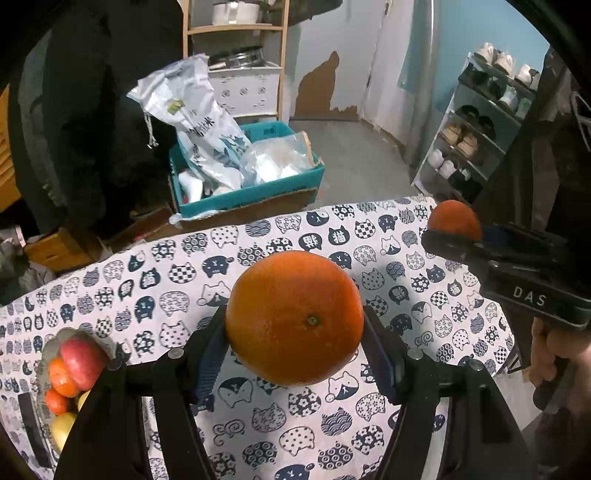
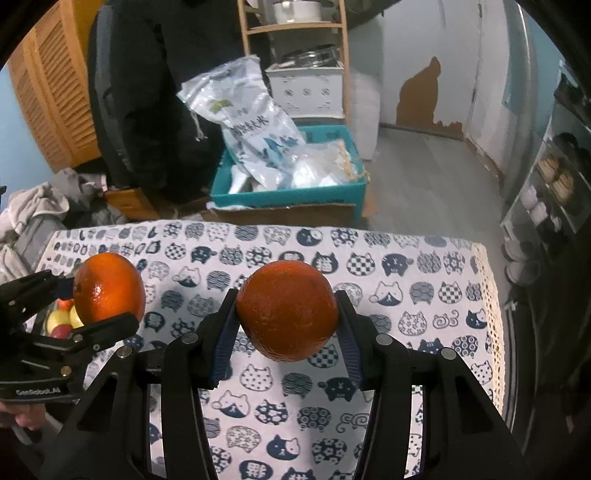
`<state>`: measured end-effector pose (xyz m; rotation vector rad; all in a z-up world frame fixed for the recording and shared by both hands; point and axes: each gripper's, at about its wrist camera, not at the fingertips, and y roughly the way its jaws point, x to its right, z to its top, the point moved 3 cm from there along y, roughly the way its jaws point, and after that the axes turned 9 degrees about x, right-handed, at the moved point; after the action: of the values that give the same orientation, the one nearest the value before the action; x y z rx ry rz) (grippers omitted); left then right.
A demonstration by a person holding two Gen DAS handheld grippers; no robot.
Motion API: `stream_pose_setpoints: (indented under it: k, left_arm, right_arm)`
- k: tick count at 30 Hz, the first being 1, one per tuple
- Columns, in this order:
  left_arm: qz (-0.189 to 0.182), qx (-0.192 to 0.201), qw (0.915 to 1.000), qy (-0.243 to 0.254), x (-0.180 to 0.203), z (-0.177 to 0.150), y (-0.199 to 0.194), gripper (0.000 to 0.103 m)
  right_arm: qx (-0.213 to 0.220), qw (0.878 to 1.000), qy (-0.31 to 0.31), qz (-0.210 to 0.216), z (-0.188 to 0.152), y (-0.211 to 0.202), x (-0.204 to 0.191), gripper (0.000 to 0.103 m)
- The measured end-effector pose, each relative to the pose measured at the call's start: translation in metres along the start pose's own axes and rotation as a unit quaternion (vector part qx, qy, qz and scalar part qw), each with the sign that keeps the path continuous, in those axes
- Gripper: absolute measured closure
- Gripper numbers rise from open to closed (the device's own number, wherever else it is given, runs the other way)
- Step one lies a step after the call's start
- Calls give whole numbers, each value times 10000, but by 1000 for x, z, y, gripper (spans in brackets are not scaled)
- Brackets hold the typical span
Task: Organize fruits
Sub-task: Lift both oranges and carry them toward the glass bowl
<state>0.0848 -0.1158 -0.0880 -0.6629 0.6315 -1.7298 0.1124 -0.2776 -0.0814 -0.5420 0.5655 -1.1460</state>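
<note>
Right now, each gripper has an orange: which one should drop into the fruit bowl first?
Left, probably. The fruit bowl sits at the table's left side, beside the left gripper; the right gripper holds its orange farther away.

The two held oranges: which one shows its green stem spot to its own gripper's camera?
The orange in the left gripper; the right gripper's orange shows only plain peel.

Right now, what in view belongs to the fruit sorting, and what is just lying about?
Job:
- left gripper, shut on big orange
- right gripper, shut on small orange
- fruit bowl, holding apple and other fruit

Lying about:
- teal box with white bags
- shoe rack
- wooden shelf
- cat-print cloth
</note>
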Motion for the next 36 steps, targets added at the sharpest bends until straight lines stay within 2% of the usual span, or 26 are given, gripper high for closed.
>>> stream_pose_setpoints:
  k: [11,19,36]
  left_arm:
    - [103,264,9996,5,-21,-1,-36,33]
    - [175,324,9991,-193,-46,-9,-51,33]
    - [615,404,9937,-846,-133,-36,-84,33]
  right_arm:
    - [172,9993,-252,209,17,-11,-39,53]
    - [169,9982,-361,444,26,-6,-72,53]
    - [6,9923,-899,848,33,20,-161,53]
